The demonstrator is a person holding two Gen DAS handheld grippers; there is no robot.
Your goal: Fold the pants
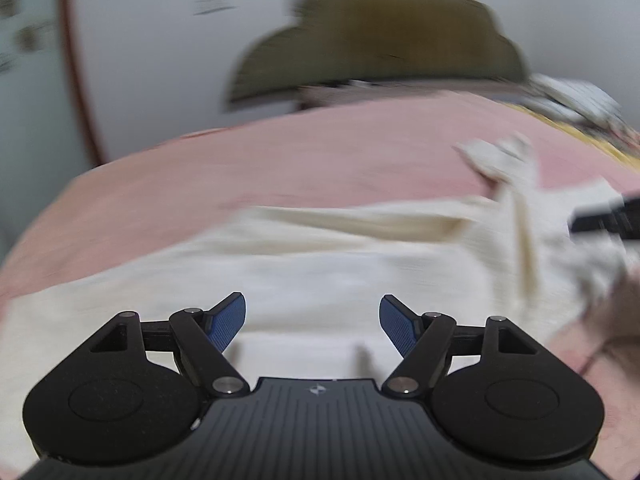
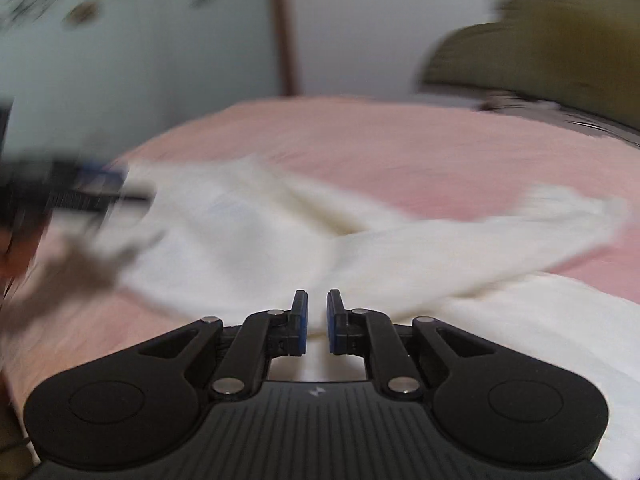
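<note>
Left gripper (image 1: pixel 312 317) jaws wide, empty (above pants (image 1: pixel 320 276)); right gripper (image 2: pixel 317 322) jaws nearly closed, empty.

- You work over a bed (image 1: pixel 304 168) covered with a pink sheet.
- The cream pants (image 2: pixel 280 224) lie spread and rumpled on the sheet, legs crossing.
- At the bed's far edge you have an olive headboard (image 1: pixel 380 40).
- A blurred pile of patterned cloth (image 1: pixel 572 100) lies at the far corner.
</note>
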